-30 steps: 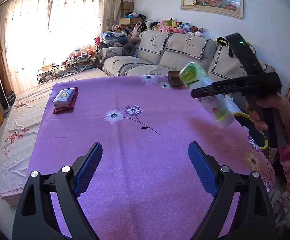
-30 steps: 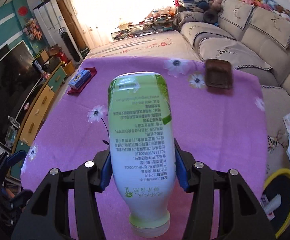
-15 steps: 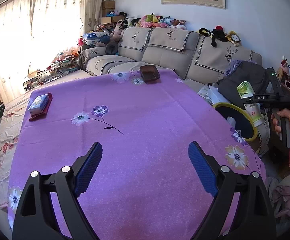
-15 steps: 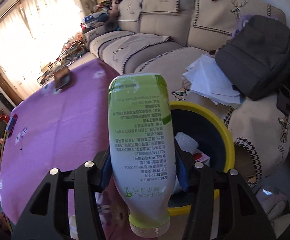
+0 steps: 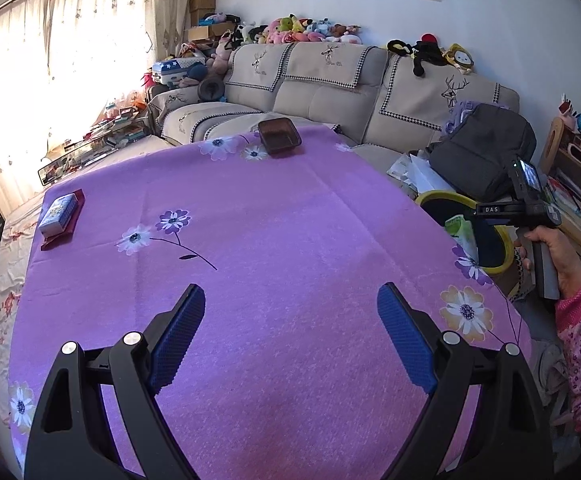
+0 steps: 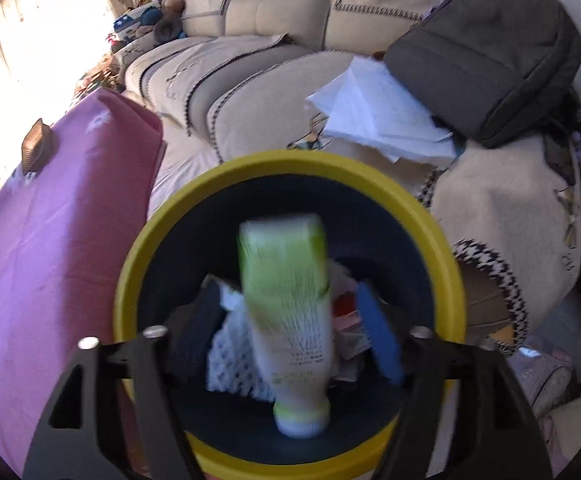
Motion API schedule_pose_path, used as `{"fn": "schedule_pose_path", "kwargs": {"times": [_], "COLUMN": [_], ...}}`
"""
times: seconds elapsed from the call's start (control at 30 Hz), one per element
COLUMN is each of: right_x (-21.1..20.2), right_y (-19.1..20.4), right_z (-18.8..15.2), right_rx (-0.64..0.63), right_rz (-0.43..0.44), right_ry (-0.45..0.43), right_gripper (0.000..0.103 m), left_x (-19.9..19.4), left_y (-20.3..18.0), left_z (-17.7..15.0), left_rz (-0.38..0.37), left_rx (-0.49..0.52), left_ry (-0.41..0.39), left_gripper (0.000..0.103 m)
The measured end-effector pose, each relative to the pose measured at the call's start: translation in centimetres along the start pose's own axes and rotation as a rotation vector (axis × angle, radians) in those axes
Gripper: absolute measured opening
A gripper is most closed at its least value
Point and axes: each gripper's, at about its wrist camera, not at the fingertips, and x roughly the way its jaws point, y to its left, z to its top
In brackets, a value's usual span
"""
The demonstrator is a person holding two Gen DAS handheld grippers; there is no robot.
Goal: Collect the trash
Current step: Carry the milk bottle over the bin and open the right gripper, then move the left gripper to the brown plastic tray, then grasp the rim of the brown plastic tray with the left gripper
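Right gripper sits directly over the yellow-rimmed bin, pointed down into it, which makes sense for a drop with no throw. Its jaws are opening: the green-and-white bottle is between them, cap end down, but gaps show on both sides, so the pads look clear of it. The bottle is motion-blurred, probably already falling; it is inside the bin's rim, not yet settled on the contents.

Bin stands on the floor just beside the purple-clothed worktop, between it and the sofa. Placement suits sweeping trash off the worktop edge. Contents: white mesh or netting, crumpled paper, something red; rest is hidden under the bottle. Looks partly full, dark liner wall visible well below the rim.

Left gripper hangs over the worktop, away from the bin, jaws wide, nothing between them. Likely staged for the next pick.

On the worktop, far from the bin: brown tray at the sofa-side edge, small box on a red mat. Whether either counts as trash, I can't tell.
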Motion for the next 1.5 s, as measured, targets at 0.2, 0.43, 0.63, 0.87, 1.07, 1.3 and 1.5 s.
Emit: {"fn": "schedule_pose_path", "kwargs": {"times": [0.2,0.43,0.63,0.87,1.07,1.3,1.5], "right_x": [-5.7,-11.5,-11.7,-10.3,-9.8,-9.6,-9.4], "right_y": [1.2,4.8,6.3,6.6,7.5,7.7,7.6], "right_z": [-2.4,-5.5,-6.1,-6.5,-6.5,-6.3,-6.2], "right_rx": [0.039,0.002,-0.014,0.020,0.006,0.012,0.017], "right_rz": [0.082,0.168,0.172,0.210,0.229,0.260,0.266], "right_ry": [-0.166,-0.315,-0.314,-0.280,-0.273,-0.273,-0.267], "right_gripper": [0.077,0.084,0.086,0.086,0.086,0.086,0.086], "left_x": [1.8,5.1,9.6,17.9,25.2,30.3,34.1], "left_y": [-0.7,-1.9,-2.7,-1.4,2.2,5.4,6.3], "left_z": [1.0,3.8,7.6,13.3,18.4,21.4,22.5], "left_rz": [-0.008,0.032,0.082,0.102,0.160,0.231,0.259], "left_rx": [0.016,0.036,0.059,-0.014,-0.145,-0.252,-0.271], "left_ry": [0.026,0.047,0.053,0.103,0.122,0.114,0.146], "left_gripper": [0.087,0.087,0.088,0.088,0.085,0.073,0.053]}}
